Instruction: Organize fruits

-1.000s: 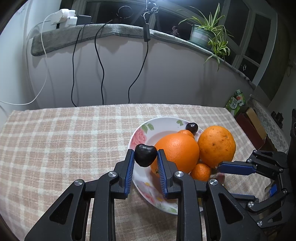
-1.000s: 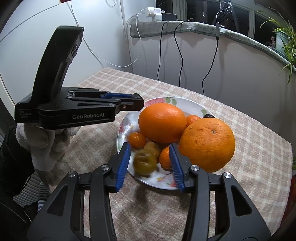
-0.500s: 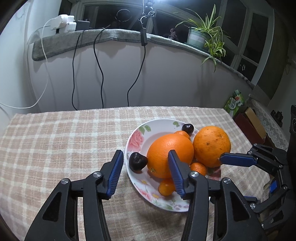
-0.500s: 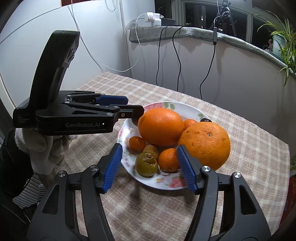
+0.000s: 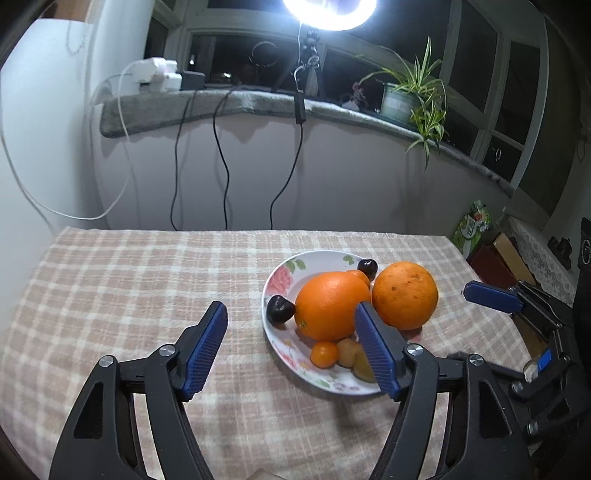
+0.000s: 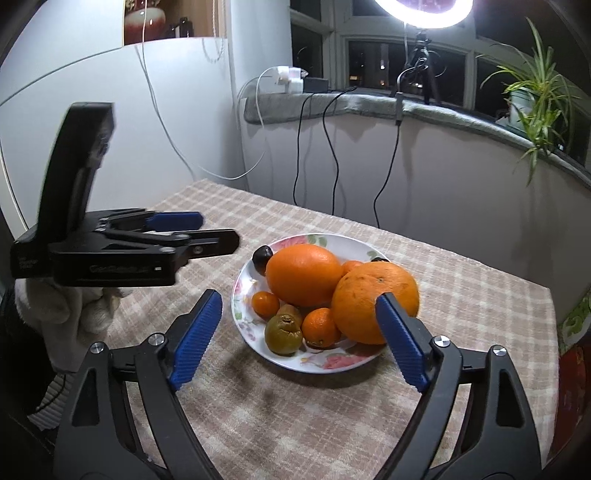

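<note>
A floral plate [image 5: 284,275] [image 6: 351,363] on the checked tablecloth carries two big oranges [image 5: 330,310] [image 6: 373,299], small mandarins [image 6: 320,326], a greenish fruit [image 6: 282,334] and two dark plums [image 5: 279,309] [image 6: 262,255]. My left gripper [image 5: 288,332] hangs back from the plate's near left edge, its jaws opening and nothing between them. My right gripper [image 6: 299,325] hovers in front of the plate, jaws opening too, holding nothing; the greenish fruit lies on the plate beyond them. Each gripper shows in the other's view, the left one [image 6: 173,236] on a gloved hand [image 6: 55,306].
Checked cloth [image 5: 129,280] covers the whole table. Behind runs a curved wall with a grey ledge [image 5: 221,107], hanging cables [image 5: 221,162], a potted plant [image 5: 402,99] and a bright ring light [image 6: 424,11]. Boxes [image 5: 495,254] stand past the table's right edge.
The left gripper opened, left the dark plum on the plate's left side and drew back upward. The right gripper opened off the greenish fruit and pulled back too.
</note>
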{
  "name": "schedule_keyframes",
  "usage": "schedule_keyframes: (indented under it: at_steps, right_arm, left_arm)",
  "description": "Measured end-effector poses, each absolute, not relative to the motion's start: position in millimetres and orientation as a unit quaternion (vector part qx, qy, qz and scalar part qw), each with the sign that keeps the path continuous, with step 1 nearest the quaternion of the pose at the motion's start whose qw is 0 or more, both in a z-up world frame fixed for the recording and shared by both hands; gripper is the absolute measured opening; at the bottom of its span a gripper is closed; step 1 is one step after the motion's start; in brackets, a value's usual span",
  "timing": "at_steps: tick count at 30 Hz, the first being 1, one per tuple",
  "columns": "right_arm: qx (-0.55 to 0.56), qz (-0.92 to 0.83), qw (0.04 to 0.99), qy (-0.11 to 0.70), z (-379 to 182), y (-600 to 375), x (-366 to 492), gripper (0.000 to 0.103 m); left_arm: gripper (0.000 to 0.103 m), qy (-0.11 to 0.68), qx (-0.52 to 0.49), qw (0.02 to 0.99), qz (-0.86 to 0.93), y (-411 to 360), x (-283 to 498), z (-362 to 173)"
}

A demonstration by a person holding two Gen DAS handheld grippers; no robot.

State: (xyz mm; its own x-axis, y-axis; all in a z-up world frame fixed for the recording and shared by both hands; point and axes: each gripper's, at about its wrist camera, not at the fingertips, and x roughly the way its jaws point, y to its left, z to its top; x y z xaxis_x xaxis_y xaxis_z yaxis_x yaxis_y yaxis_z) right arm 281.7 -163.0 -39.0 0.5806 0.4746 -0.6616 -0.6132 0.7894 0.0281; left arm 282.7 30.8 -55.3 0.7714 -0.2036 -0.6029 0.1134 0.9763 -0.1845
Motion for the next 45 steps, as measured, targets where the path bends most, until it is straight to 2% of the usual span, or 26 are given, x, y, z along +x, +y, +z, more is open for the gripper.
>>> schedule_keyframes:
  at_steps: [3,9,10,11,12,45]
  right_arm:
    - [-0.094,0.298,0.889,0.333,-36.3,-168.8,277.1,0.089]
    - [-0.074,0.275,0.901,0.328,-34.1,-184.6,270.4,0.090]
    - [-0.071,0.272,0.902,0.328,-33.9,-186.8,270.0,0.092]
    - [-0.067,0.266,0.905,0.326,-33.6,-189.7,269.1,0.100]
    - [-0.063,0.259,0.908,0.322,-32.8,-192.6,267.7,0.103]
    - [0.012,0.215,0.912,0.348,-31.3,-234.9,274.1,0.103]
  left_arm:
    - [0.079,0.324,-0.067,0.941,-0.074,29.6,272.9,-53.0]
    - [0.079,0.325,-0.060,0.943,-0.041,30.4,257.0,-53.6]
    - [0.079,0.325,-0.060,0.943,-0.038,30.3,255.5,-53.8]
    - [0.079,0.324,-0.059,0.944,-0.037,30.1,253.8,-53.9]
    - [0.079,0.323,-0.058,0.944,-0.034,29.7,251.8,-54.0]
    - [0.079,0.317,-0.034,0.947,-0.031,12.2,238.4,-32.0]
